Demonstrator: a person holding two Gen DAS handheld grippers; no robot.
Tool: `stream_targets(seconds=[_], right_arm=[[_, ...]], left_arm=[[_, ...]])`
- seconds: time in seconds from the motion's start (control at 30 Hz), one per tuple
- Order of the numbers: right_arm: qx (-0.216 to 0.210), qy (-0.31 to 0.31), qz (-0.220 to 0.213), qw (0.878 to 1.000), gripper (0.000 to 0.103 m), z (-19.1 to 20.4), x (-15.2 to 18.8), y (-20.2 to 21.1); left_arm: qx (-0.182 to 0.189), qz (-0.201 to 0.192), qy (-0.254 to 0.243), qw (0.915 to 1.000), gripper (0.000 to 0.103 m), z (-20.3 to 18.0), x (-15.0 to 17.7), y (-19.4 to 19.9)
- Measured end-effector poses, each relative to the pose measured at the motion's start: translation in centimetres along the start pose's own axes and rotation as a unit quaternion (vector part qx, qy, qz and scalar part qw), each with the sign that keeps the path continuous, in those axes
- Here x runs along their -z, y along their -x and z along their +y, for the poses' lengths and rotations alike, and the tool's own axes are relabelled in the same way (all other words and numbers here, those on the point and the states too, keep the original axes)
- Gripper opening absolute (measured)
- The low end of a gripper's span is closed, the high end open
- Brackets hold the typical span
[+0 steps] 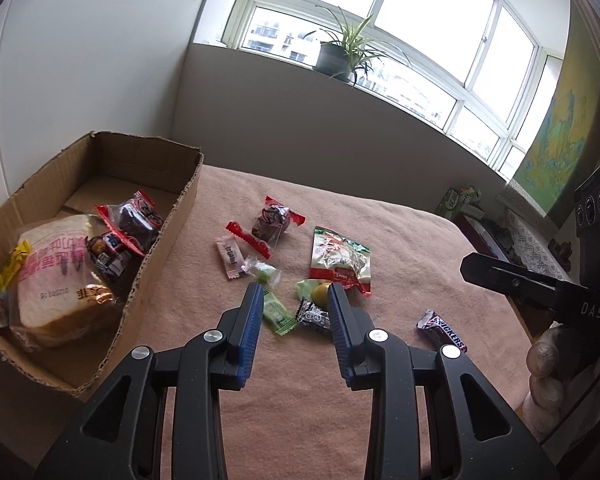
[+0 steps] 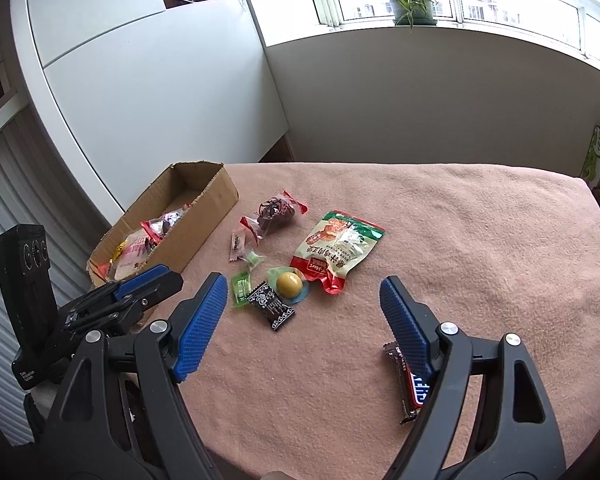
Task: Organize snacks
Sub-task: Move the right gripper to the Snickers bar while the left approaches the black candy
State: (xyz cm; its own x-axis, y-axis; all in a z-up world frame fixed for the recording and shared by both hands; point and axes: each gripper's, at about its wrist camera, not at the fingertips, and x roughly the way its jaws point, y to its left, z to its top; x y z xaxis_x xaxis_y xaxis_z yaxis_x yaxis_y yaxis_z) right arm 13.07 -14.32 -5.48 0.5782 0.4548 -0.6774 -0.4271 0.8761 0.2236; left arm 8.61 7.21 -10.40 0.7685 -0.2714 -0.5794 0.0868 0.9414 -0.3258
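Both grippers hang released over the pink cloth (image 2: 460, 240) — left gripper (image 1: 296, 292) above the green candy (image 1: 278, 314) and black candy (image 1: 314, 316), right gripper (image 2: 302, 284) near the Snickers bar (image 2: 410, 392); cardboard box (image 1: 168, 232) far left holds bread (image 1: 56, 280)

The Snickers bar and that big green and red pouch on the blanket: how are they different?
The Snickers bar is small, narrow and dark; the green and red pouch is wide, flat and bright. The bar lies apart near the right gripper; the pouch touches the candy cluster. Both lie outside the cardboard box.
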Motion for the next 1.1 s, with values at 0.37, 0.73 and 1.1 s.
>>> stream_targets(seconds=[0.37,0.73,1.1], right_arm=[[0.059,-0.006,0.038,0.998,0.081,-3.6,2.2,-2.3],[0.086,-0.003,0.088,0.992,0.081,-6.5,3.9,-3.8],[0.105,-0.003,0.13,0.986,0.061,-7.3,4.4,-6.0]], left_arm=[[-0.007,0.041,0.009,0.9991,0.031,0.9,1.6,-1.2],[0.005,0.097,-0.028,0.9949,0.031,-2.5,2.1,-6.3],[0.007,0.132,-0.039,0.9904,0.031,-3.2,1.7,-9.4]])
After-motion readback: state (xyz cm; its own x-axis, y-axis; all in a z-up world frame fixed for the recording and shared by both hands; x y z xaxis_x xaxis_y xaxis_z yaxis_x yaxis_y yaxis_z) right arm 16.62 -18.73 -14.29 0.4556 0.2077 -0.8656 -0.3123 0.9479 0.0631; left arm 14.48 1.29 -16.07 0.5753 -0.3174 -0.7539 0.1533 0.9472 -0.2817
